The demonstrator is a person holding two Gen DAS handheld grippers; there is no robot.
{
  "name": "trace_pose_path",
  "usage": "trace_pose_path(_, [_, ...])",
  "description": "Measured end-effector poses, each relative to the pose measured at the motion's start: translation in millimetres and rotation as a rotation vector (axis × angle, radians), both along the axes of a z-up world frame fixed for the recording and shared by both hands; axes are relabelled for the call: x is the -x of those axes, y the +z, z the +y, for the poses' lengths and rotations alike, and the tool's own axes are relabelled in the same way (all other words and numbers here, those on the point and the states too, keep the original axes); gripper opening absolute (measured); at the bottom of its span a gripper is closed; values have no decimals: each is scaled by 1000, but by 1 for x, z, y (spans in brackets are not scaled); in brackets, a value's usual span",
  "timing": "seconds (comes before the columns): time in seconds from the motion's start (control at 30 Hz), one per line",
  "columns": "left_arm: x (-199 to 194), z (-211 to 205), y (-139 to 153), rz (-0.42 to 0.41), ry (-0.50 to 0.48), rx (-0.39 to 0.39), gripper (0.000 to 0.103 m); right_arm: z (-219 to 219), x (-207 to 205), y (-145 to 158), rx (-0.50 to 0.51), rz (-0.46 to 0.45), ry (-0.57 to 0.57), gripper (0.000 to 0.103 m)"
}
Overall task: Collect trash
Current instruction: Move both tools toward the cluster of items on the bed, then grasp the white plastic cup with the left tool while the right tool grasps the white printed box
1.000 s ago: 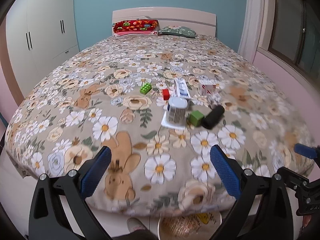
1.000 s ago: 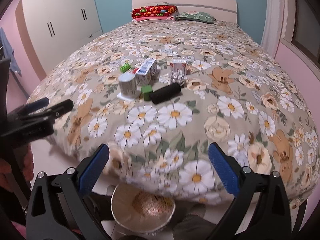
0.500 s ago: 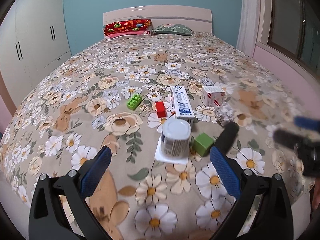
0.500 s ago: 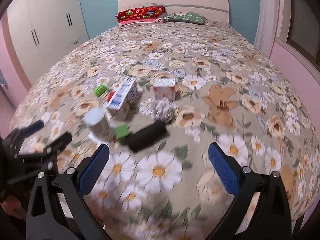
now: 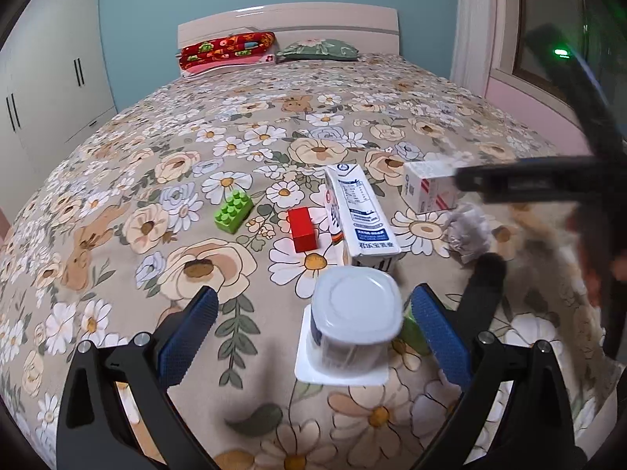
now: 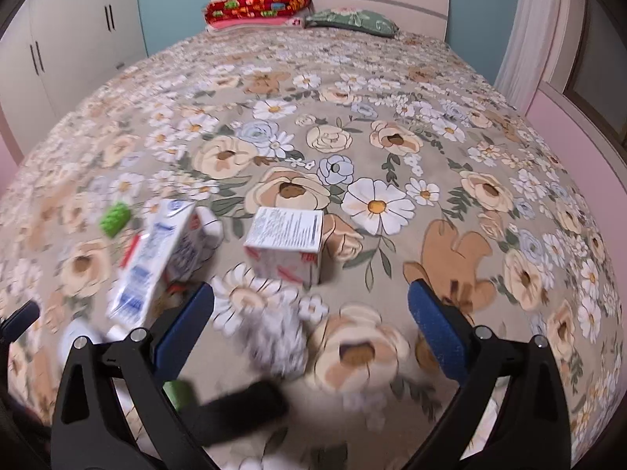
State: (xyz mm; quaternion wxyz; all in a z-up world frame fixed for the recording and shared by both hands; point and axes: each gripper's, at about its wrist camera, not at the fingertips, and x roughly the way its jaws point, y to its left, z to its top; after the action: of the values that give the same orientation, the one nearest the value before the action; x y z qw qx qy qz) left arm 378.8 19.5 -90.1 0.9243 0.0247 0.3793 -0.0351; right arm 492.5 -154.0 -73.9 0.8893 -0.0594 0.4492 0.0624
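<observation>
Both of our grippers have travelled in from the foot of the bed to hang right over the clutter, which has grown much larger in each wrist view since a second ago.

Our left gripper [image 5: 313, 319] has its blue pads spread wide, holding nothing, and the upturned plastic cup [image 5: 354, 323] stands between them on its square white lid, closer to the right-hand pad. Behind that pad a green block [image 5: 413, 333] peeks out, touching or nearly touching the cup. Just beyond the cup lies the tall milk carton [image 5: 358, 217] on its side, its long axis running away from us along the line of the fingers. A red block [image 5: 302, 228] and a green toy brick [image 5: 234, 211] lie to its left.

Our right gripper [image 6: 311, 317] is likewise spread and empty. The crumpled paper ball [image 6: 280, 342] sits just ahead of its left pad, blurred, with the small white box [image 6: 288, 248] a little farther on, square to us. A black cylinder [image 6: 239, 407] lies under the fingers, long axis crosswise.

We judge the cup to be the left hand's pick, needing only a short drop and a close. The paper ball lies nearer the right hand. Everything rests on the floral bedspread [image 5: 117, 180].
</observation>
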Motion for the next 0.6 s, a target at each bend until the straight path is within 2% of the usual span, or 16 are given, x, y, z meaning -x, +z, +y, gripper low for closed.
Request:
trace_pose_path(0.13, [-12,1,-12,21,-14,13,97,4,-26,-20,14,33,-10,97])
trace_pose_path(0.2, [-17,0,-17,29,-27,15,85,6,-36,-27,20,46,-18,97])
trace_pose_path(0.33, [-24,-3,-23,40,-44,25,78,14,-53,-35,25,56,-24,97])
trace_pose_path(0.43, [-27,-5,-27,48,-63,40,67,19,-62,-38,38,68,-28,97])
trace_pose_path(0.5, [-30,-6,-29,57,-72,49,54,22,-69,-42,31,88,-29,96])
trace_pose_path(0.53, [-31,-6,-30,61,-76,51,50,22,-73,-44,20,99,-31,93])
trace_pose_path(0.57, [-32,-7,-31,66,-80,51,49,22,-77,-47,15,115,-31,80])
trace_pose_path(0.6, [-32,-7,-31,65,-78,49,49,23,-80,-50,8,134,-30,74])
